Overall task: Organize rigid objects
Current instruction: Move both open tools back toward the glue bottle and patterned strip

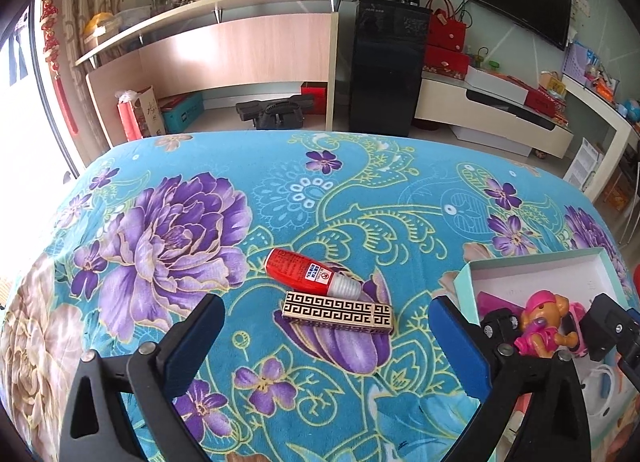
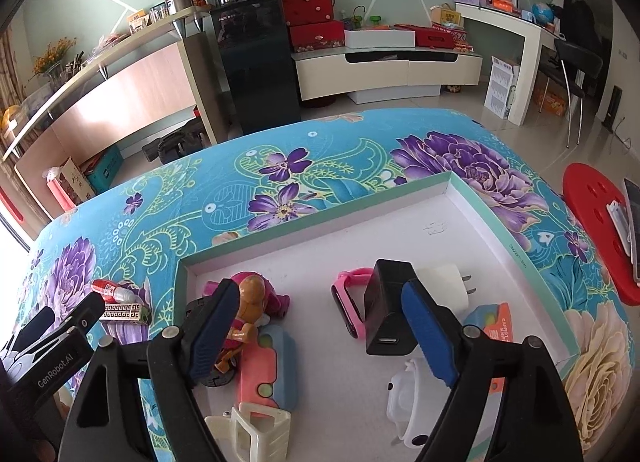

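The left gripper (image 1: 326, 326) is pointing steeply downward with its jaws standing spread wide, nothing lying between the blue pads (image 1: 196, 336). The right gripper (image 2: 316, 326) is tilting down at a like angle, its jaws also parted and its pads (image 2: 426, 332) pressing on nothing. In the right wrist view, the left gripper's black finger is showing at the far left of the right gripper.

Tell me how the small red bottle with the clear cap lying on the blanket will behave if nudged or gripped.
The small red bottle looks round and lies on its side, so it may roll. It rests against the gold patterned box, which probably blocks it on that side. Its glossy plastic could slip in the jaws.
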Demonstrator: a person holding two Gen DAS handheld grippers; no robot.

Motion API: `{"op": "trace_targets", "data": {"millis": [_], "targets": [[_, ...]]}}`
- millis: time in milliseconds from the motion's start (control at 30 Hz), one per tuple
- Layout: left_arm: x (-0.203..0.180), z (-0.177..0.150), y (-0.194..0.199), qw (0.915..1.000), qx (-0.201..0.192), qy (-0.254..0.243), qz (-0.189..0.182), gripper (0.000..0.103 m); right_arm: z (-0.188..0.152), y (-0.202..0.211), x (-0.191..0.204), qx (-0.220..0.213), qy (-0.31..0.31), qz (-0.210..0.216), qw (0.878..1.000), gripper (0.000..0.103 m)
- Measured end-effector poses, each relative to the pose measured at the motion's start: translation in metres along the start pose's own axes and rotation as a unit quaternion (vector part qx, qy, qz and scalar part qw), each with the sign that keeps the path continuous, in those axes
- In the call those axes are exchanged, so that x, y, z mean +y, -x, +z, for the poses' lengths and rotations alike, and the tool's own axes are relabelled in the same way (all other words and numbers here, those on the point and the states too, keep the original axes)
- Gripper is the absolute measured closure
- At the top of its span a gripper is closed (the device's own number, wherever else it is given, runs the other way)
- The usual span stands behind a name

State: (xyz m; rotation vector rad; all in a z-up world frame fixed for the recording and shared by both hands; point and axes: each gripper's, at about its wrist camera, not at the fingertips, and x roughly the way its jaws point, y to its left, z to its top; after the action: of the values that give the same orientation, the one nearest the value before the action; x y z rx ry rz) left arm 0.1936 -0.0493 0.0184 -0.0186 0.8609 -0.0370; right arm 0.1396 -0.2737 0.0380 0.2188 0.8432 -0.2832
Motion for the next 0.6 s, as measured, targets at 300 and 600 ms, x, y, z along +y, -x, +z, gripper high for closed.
{"op": "trace_targets", "data": {"millis": [300, 600], "targets": [[0.014, -0.001, -0.006, 0.9995, 0.014, 0.022, 0.019, 0.0, 0.0, 0.004, 0.016, -0.013, 0.029, 0.005, 0.999, 0.019], [0.039, -0.001, -0.007, 0.998, 0.017, 0.044, 0.041, 0.0, -0.004, 0.0, 0.051, -0.009, 0.047, 0.061, 0.997, 0.019]]}}
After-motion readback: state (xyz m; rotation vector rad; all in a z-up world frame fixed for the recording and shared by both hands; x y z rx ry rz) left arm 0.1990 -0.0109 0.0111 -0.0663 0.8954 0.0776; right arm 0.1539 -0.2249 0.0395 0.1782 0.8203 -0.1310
